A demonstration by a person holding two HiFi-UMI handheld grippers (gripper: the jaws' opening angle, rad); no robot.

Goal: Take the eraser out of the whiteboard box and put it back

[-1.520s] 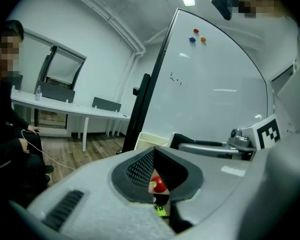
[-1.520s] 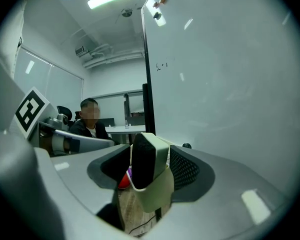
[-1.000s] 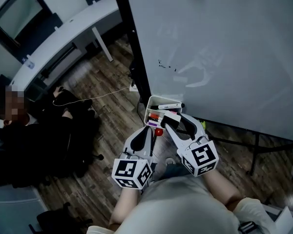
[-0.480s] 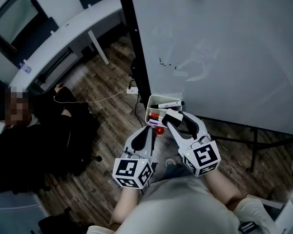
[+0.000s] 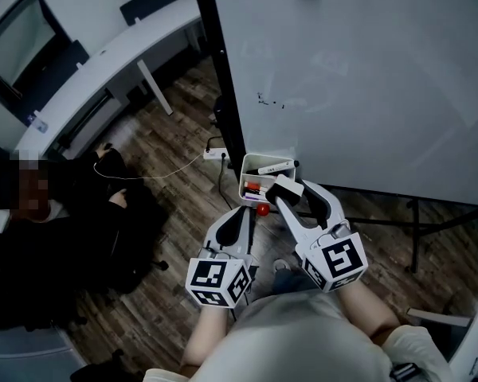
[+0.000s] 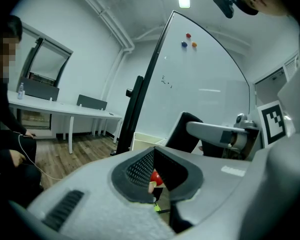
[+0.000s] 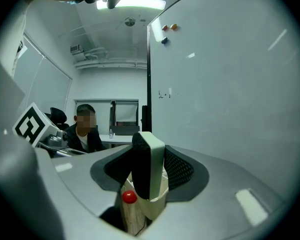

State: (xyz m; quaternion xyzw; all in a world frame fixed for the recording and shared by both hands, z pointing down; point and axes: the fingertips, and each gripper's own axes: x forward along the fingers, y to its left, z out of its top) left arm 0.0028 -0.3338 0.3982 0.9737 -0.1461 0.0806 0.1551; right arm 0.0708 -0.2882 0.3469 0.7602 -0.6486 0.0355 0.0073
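The eraser [image 5: 284,188], with a white body and a black felt face, stands upright between the jaws of my right gripper [image 5: 287,194], which is shut on it. It hangs just above the white whiteboard box [image 5: 244,174], which is fixed at the lower left corner of the whiteboard [image 5: 358,70] and holds markers. In the right gripper view the eraser [image 7: 149,166] fills the jaw gap above the box [image 7: 157,207], next to a small red ball [image 7: 129,197]. My left gripper [image 5: 239,218] is shut and empty, below and left of the box.
A person in dark clothes [image 5: 56,237] sits at the left. A white desk [image 5: 103,62] runs behind. A cable and power strip [image 5: 215,153] lie on the wood floor by the black whiteboard post [image 5: 223,94]. A stand leg [image 5: 414,237] is at the right.
My right gripper has risen with the eraser, which now sits higher over the box. The left gripper has stayed about where it was.
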